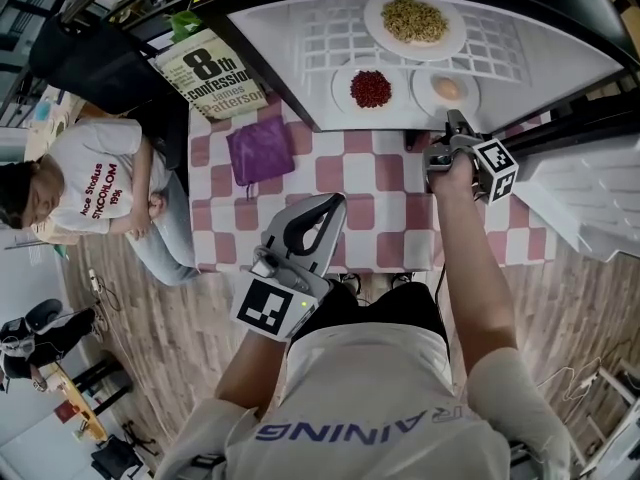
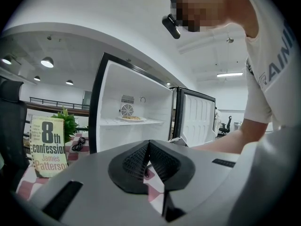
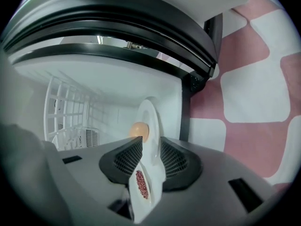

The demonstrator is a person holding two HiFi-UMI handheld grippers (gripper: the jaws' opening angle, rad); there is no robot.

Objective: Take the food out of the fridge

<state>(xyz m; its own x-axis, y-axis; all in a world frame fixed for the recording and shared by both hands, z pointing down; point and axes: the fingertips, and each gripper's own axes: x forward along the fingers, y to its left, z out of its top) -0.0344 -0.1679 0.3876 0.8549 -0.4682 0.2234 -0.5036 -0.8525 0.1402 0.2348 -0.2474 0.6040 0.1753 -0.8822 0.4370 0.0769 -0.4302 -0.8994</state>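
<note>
Right gripper view: the egg plate (image 3: 151,108), a white plate carrying one pale orange round that is probably an egg, sits at the fridge's (image 1: 300,58) front right. It is dead ahead of the right gripper (image 3: 150,142). The near rim lies in the gap between the jaws, which stand apart astride it, and I see no pad pressing yet. The plate is round, so it has no long axis to line up with, and the next move looks to depend only on rim depth in the gap. Head view: the red bean plate (image 1: 345,76) lies just beside it, to the left and not touching, and the noodle plate (image 1: 378,38) sits farther back. Plates counted: three, all inside. The right hand is much the nearer. The left gripper (image 2: 148,144) hangs well back over the checked tablecloth (image 1: 360,178), jaw tips together with nothing between them. Also on the table are one book (image 1: 212,73), standing left of the fridge, and one purple cloth (image 1: 260,148). Grippers: two.
</note>
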